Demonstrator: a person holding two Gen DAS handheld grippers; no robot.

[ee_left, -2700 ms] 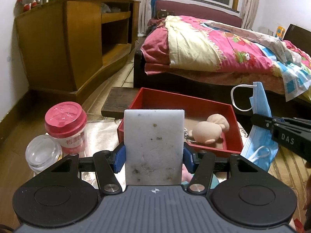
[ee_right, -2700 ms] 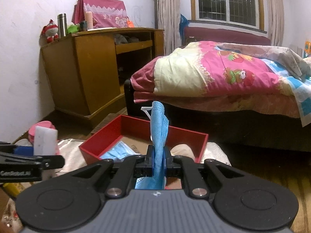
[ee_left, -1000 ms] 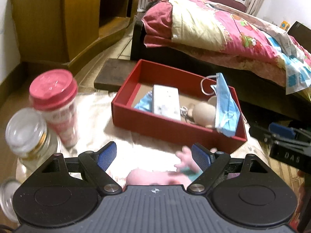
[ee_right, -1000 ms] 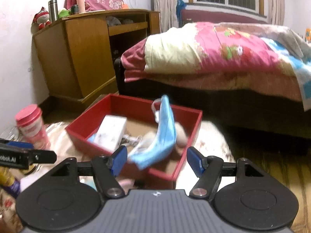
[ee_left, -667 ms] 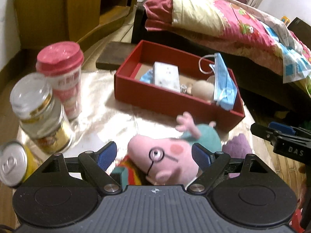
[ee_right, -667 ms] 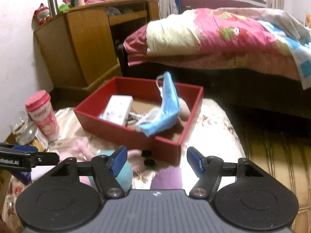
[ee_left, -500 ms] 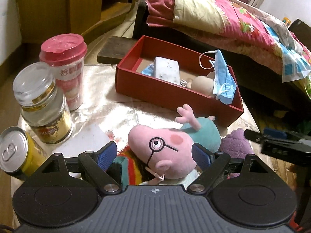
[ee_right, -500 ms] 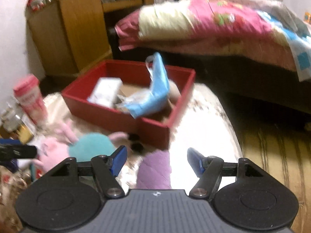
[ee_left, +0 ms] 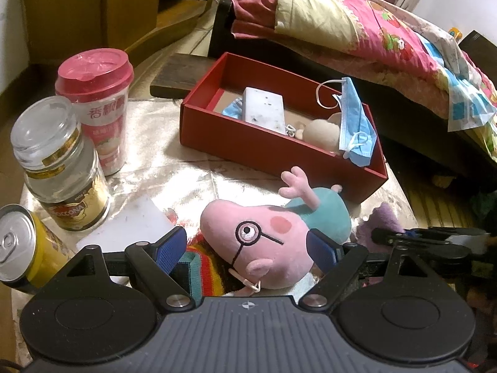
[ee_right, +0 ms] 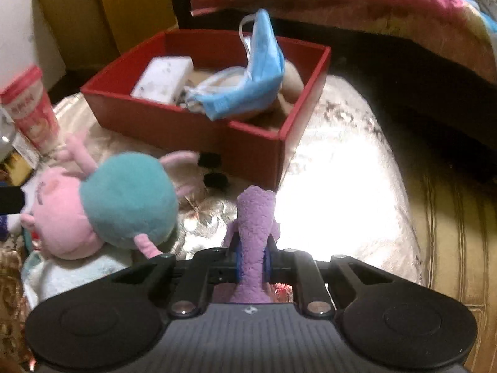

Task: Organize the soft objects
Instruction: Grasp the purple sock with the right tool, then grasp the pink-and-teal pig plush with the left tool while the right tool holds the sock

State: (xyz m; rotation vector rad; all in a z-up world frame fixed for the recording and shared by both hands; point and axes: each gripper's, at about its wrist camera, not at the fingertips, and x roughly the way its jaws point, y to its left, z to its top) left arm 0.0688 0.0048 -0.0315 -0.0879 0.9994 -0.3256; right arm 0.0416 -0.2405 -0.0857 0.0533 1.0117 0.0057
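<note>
A red box [ee_left: 245,143] [ee_right: 174,130] on the table holds a white sponge [ee_left: 264,112] [ee_right: 163,77], a blue face mask [ee_left: 355,130] [ee_right: 248,90] and a beige soft toy [ee_left: 321,130]. A pink pig plush [ee_left: 261,242] [ee_right: 102,208] with a teal body lies in front of the box. My left gripper [ee_left: 247,250] is open, its pads either side of the pig's head. My right gripper [ee_right: 253,256] is shut on a purple fuzzy soft item [ee_right: 256,233], also seen in the left wrist view [ee_left: 383,220].
A pink-lidded cup [ee_left: 96,105], a glass jar [ee_left: 59,168] and a yellow can [ee_left: 21,248] stand at the table's left. A striped cloth [ee_left: 205,273] and a white towel [ee_right: 77,273] lie under the pig. A bed with a pink quilt [ee_left: 357,25] is behind.
Both grippers let go of the sponge and the mask into the box, then moved back and down. The right gripper has closed on the purple item; the left now straddles the pig.
</note>
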